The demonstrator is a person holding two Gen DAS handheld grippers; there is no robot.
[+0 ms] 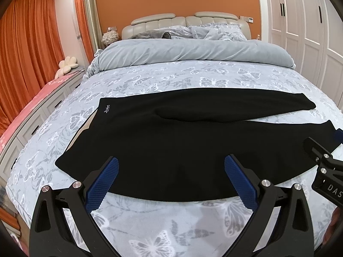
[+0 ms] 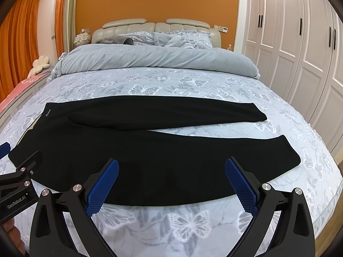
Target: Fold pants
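Note:
Black pants (image 1: 171, 141) lie flat across the bed, waistband at the left, both legs running right, split by a narrow gap of bedspread. They also show in the right wrist view (image 2: 150, 150). My left gripper (image 1: 171, 169) is open and empty, its blue pads over the near edge of the pants near the seat. My right gripper (image 2: 171, 170) is open and empty over the near leg. The right gripper shows at the right edge of the left wrist view (image 1: 325, 160); the left gripper shows at the left edge of the right wrist view (image 2: 21, 171).
The bed (image 2: 182, 85) has a grey butterfly bedspread, with a rolled grey duvet (image 2: 154, 60) and pillows at the headboard. White wardrobes (image 2: 300, 42) stand on the right. A low drawer unit with a pink cover (image 1: 32, 111) and orange curtains are on the left.

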